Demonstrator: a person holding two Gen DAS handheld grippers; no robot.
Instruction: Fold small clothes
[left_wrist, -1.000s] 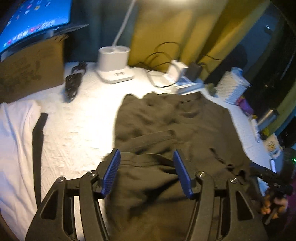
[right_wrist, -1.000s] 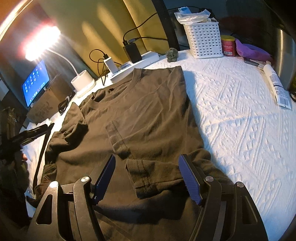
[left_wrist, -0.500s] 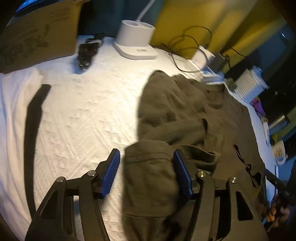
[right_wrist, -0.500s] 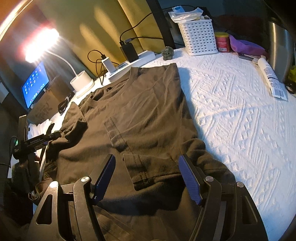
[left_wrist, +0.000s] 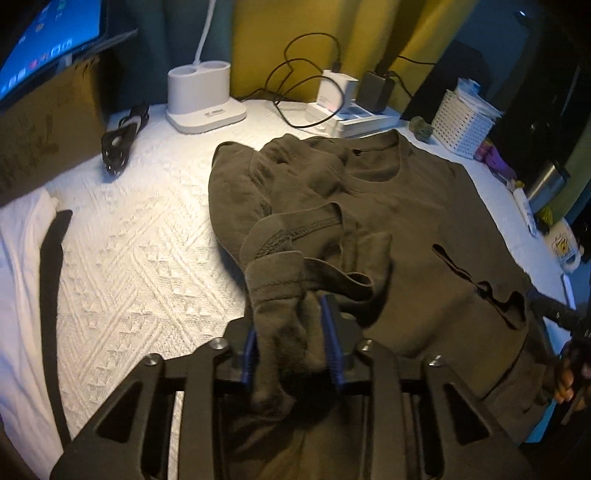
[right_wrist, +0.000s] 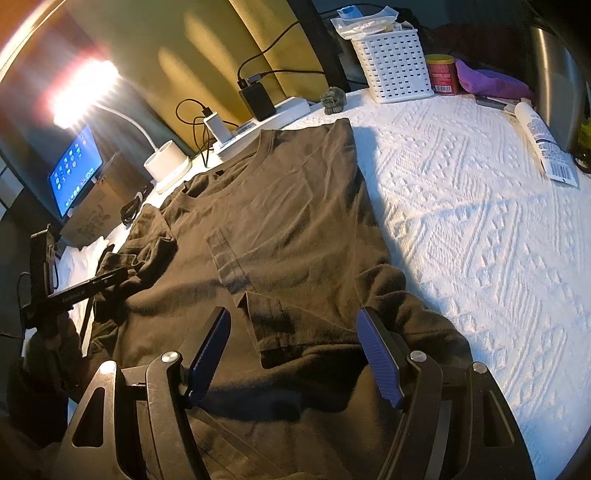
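Observation:
An olive-green T-shirt (left_wrist: 417, 210) lies spread on the white textured bedspread (left_wrist: 140, 266), collar toward the far side. My left gripper (left_wrist: 290, 325) is shut on a bunched fold of the shirt's left edge, the cloth squeezed between its blue pads. In the right wrist view the shirt (right_wrist: 288, 221) lies mostly flat with its right sleeve folded in. My right gripper (right_wrist: 293, 350) is open, its blue pads wide apart over the shirt's lower right part, holding nothing. The left gripper shows there at the far left (right_wrist: 85, 286).
A white lamp base (left_wrist: 203, 96), power strip with chargers (left_wrist: 354, 110), black cable bundle (left_wrist: 122, 140), cardboard box (left_wrist: 44, 122) and tablet line the far side. A white basket (right_wrist: 395, 62), red can (right_wrist: 441, 74) and tube (right_wrist: 543, 144) sit at the right. White cloth (left_wrist: 18, 280) lies left.
My left gripper has closed on the shirt's left edge and bunched it up. My right gripper stays open over the lower right of the shirt.

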